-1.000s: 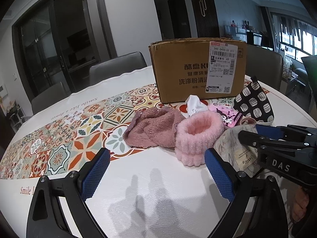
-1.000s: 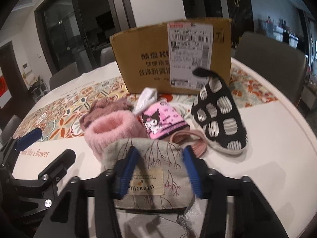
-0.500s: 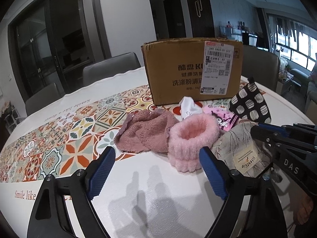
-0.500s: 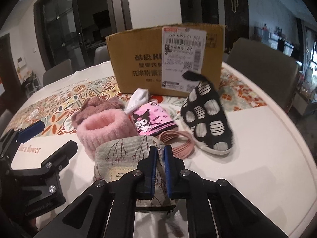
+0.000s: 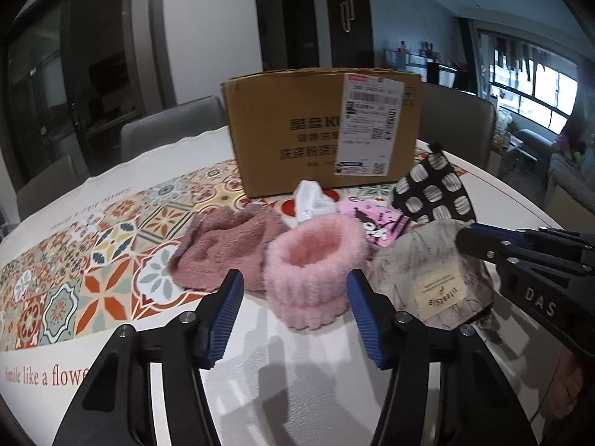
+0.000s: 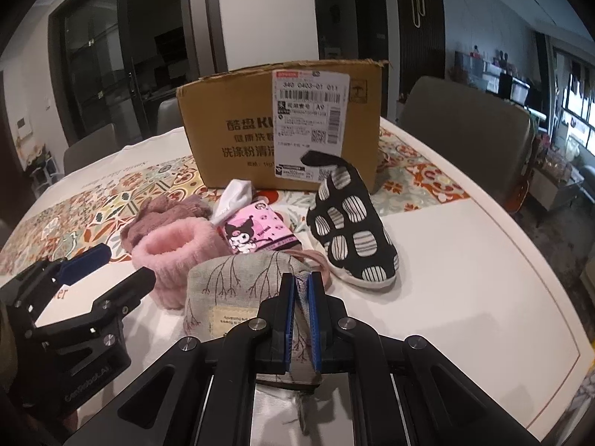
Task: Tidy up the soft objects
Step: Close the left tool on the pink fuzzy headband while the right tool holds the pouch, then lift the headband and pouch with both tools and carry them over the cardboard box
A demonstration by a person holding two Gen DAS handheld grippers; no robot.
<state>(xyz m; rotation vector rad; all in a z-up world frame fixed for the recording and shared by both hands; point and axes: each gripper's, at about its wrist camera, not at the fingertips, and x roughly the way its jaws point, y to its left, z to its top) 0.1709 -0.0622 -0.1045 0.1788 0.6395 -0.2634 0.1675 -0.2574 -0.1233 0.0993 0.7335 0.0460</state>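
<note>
A pile of soft things lies before a cardboard box [image 5: 319, 130] [image 6: 282, 126]. My right gripper [image 6: 302, 319] is shut on the near edge of a beige fabric pouch [image 6: 238, 282] with a branch print; the pouch also shows in the left wrist view [image 5: 427, 278]. My left gripper [image 5: 295, 319] is open and empty, its fingers just short of a fluffy pink cuff [image 5: 316, 264] [image 6: 178, 249]. A mauve fleece cloth [image 5: 223, 249], a white sock [image 5: 310, 200], a pink cartoon pack [image 6: 256, 234] and a black spotted slipper [image 6: 349, 230] lie around them.
The round white table [image 6: 465, 278] carries a patterned tile runner [image 5: 93, 260]. Grey chairs [image 5: 171, 130] [image 6: 465, 122] stand behind the table. The table edge curves close at the right.
My right gripper closed on the beige pouch. My left gripper narrowed somewhat and moved closer to the pink cuff.
</note>
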